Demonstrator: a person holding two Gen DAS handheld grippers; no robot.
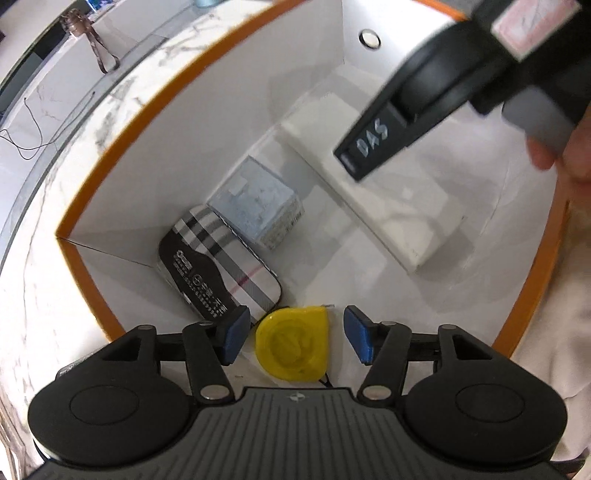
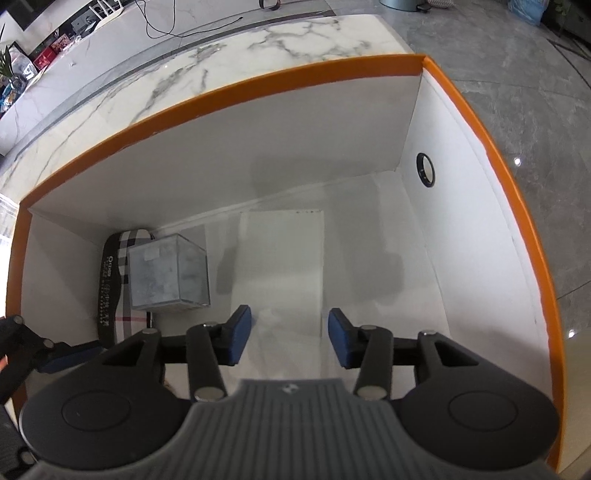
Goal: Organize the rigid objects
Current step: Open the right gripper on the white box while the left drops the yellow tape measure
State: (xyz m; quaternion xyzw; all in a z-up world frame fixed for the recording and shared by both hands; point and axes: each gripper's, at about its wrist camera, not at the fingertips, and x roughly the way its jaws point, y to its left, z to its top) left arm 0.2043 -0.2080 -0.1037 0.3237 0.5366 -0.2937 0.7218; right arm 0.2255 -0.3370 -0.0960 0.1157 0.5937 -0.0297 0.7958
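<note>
Both of my grippers pointed steeply down into the orange-rimmed box (image 2: 258, 88), whose white inside walls and floor filled both views and which sat on the marble-patterned bench (image 2: 280, 33). My left gripper (image 1: 293, 338) stood partly open, its 2 blue pads (image 1: 234, 339) clear on either side of the yellow tape measure (image 1: 293, 349); the pads did not press on it, and it lay on the box floor at the near edge. Just to the left of that gripper, the plaid case (image 1: 221, 258) with its black printed band lay against the left wall, and the grey speckled cube box (image 1: 258, 206) sat touching its far end. My right gripper (image 2: 290, 336) was also partly open and held nothing; between its pads showed the flat white box (image 2: 282, 258), lying lengthwise on the floor from near to far, to the right of the cube box. In the left wrist view the same white box ran diagonally under the black body of my right gripper, which bore the letters DAS. A small round metal-ringed hole (image 2: 425, 169) sat in the right wall of the box. A corner of my left gripper showed at the left edge of the right wrist view.
</note>
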